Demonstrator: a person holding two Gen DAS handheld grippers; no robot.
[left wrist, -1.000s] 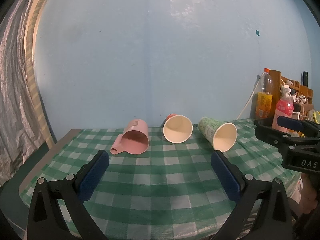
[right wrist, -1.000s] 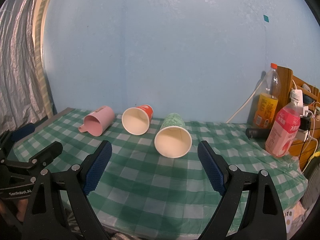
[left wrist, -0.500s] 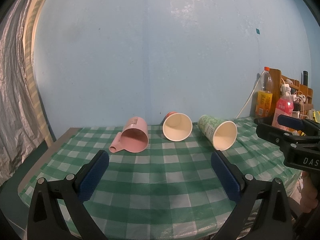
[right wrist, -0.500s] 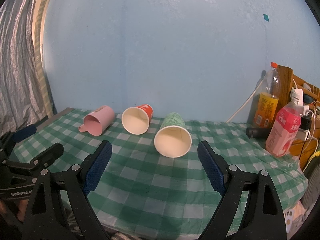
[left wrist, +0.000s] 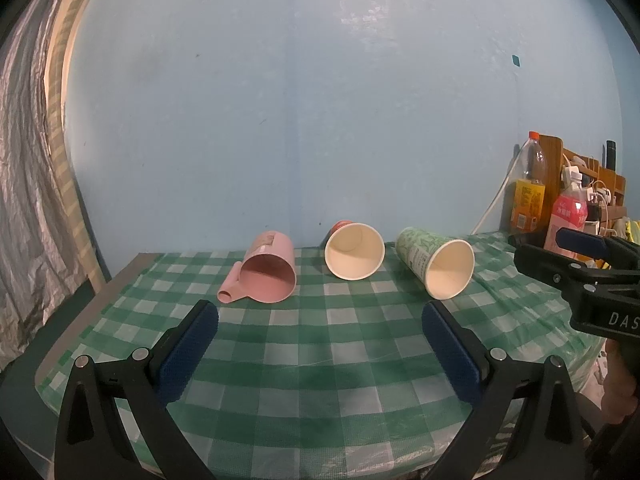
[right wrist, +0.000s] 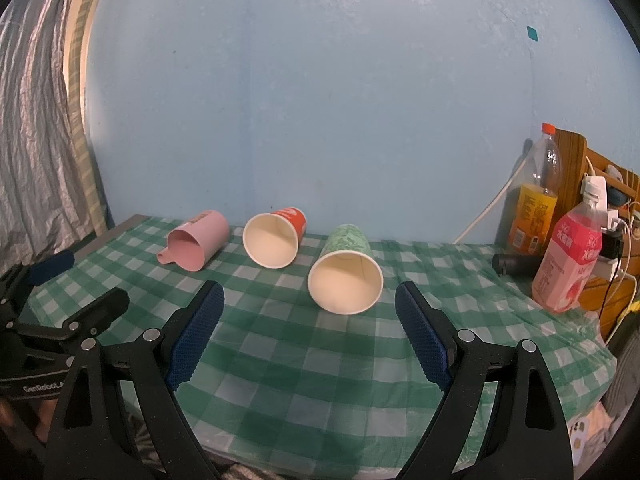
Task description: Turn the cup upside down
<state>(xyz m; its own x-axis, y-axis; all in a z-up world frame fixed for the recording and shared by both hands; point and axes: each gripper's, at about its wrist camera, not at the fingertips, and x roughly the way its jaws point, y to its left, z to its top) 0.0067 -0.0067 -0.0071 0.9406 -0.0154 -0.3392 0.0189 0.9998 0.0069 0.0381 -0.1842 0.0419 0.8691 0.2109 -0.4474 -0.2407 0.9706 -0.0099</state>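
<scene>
Three cups lie on their sides on the green checked tablecloth (left wrist: 320, 344), mouths toward me: a pink mug (left wrist: 266, 274) (right wrist: 199, 245) with a handle at left, a red paper cup (left wrist: 354, 250) (right wrist: 275, 245) in the middle, a green patterned paper cup (left wrist: 438, 266) (right wrist: 346, 276) at right. My left gripper (left wrist: 320, 344) is open and empty, held back from the cups over the near part of the table. My right gripper (right wrist: 310, 336) is open and empty, its jaws wide, just short of the green cup.
At the right stand an orange drink bottle (right wrist: 538, 200), a pink drink bottle (right wrist: 570, 268), a dark cylinder (right wrist: 514, 264) and a wooden shelf (right wrist: 608, 184) with plugs and cables. A blue wall rises behind the table. A grey curtain (right wrist: 36, 140) hangs at left.
Both grippers have stayed open and almost still; the left view has shifted only slightly. The cups have not moved.
</scene>
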